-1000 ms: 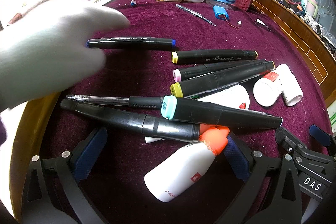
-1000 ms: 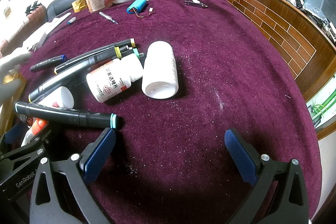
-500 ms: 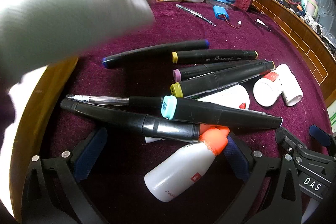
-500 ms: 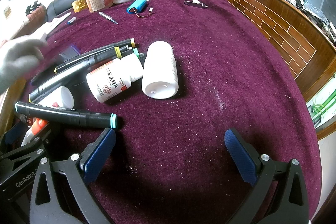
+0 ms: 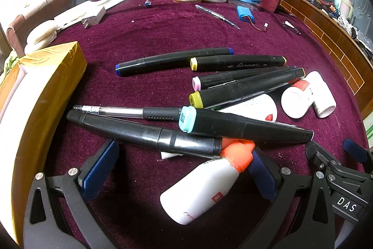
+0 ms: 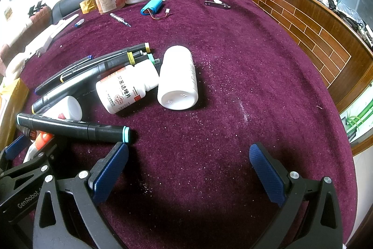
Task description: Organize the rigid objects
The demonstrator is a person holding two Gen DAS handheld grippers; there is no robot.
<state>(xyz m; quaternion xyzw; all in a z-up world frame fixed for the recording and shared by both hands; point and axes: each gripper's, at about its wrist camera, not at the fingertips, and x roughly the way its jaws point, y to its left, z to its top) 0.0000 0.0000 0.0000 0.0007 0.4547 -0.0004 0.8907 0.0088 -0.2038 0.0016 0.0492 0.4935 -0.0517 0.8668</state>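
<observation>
Left wrist, glue bottle (image 5: 205,186) between spread tool (image 5: 179,169)

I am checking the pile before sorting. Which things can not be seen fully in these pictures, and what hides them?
- Orange-capped bottle: left wrist view, its cap tip lies under the black marker; in the right wrist view the left gripper covers most of it.
- Third white bottle: mostly behind markers, label unreadable.
- Yellow box: cut off by the left edge.
- Clear pen: its far end disappears under the teal-capped marker.
</observation>
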